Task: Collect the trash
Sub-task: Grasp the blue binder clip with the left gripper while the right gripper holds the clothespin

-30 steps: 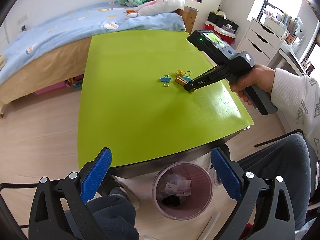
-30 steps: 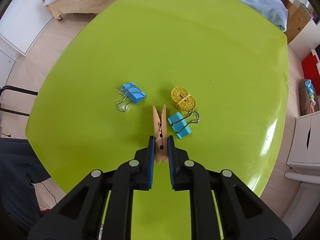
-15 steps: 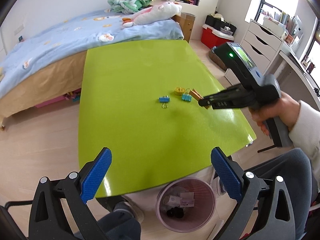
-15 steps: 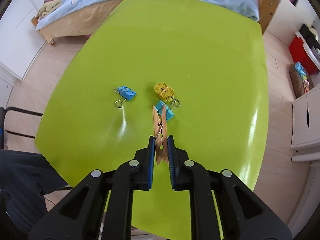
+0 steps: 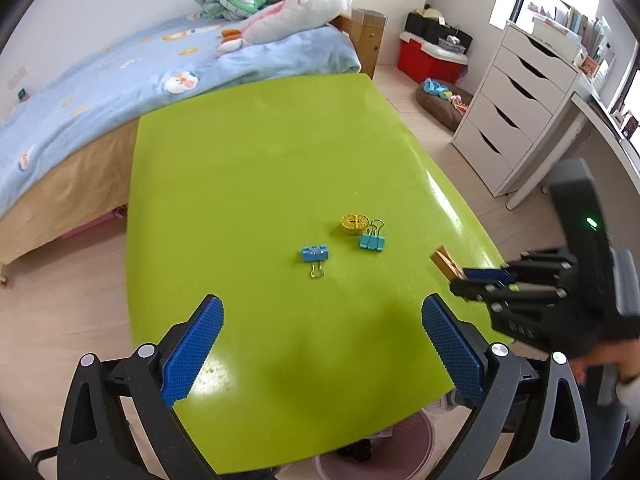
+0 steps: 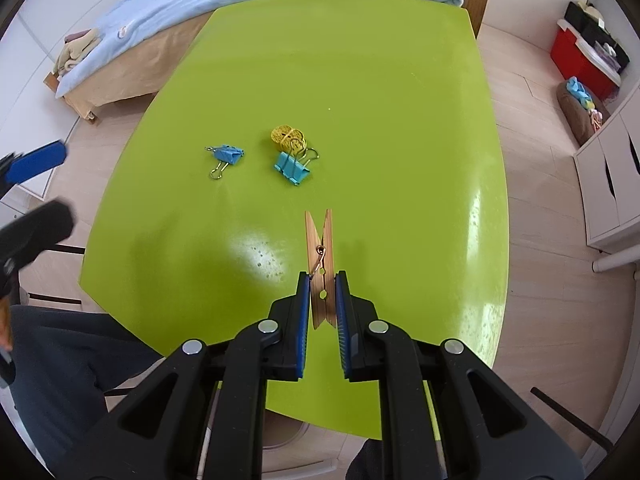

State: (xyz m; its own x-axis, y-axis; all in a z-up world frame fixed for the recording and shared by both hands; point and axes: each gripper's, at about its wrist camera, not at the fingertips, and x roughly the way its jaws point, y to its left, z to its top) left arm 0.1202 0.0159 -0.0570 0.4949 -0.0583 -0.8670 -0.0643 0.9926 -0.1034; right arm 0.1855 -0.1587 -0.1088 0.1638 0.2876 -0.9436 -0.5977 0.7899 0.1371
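Your right gripper [image 6: 322, 300] has lifted the wooden clothespin [image 6: 319, 264] clear of the cluster and drawn it back toward the near edge of the green counter [image 6: 360, 80]; its fingers pinch the peg firmly by its tail. Your left gripper [image 5: 322, 354] has swung forward over the counter, fingers spread wide and empty. Left behind are two blue binder clips [image 5: 315, 255] [image 5: 372, 241] and a yellow tape roll [image 5: 354, 223]. The pink bin [image 5: 416, 440] peeks out below the counter's near edge, so the drop should come next.
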